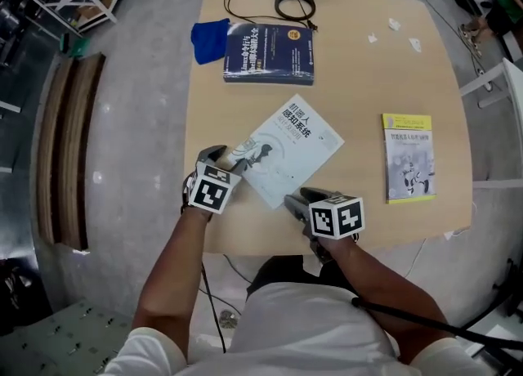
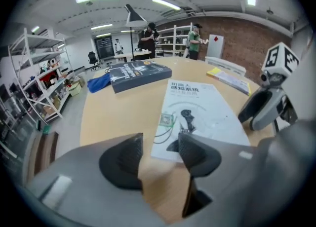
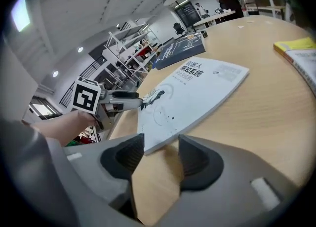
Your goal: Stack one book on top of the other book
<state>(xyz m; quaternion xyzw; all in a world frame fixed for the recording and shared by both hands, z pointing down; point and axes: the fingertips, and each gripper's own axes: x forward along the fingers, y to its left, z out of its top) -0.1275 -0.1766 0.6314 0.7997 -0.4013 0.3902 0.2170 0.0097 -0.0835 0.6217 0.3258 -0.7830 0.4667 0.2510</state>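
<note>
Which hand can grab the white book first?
Probably the right. The right gripper has its open fingers either side of a corner of the white book. The left gripper is open too, but its corner lies just ahead, beside one finger.

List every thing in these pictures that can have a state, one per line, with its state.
White book: closed, cover up, lying askew on the table, unstacked.
Dark blue book: closed, lying flat, nothing on it.
Yellow book: closed, lying flat, apart from the others.
Blue cloth: crumpled.
Left gripper: open, at the white book's corner.
Right gripper: open, at another corner.
</note>
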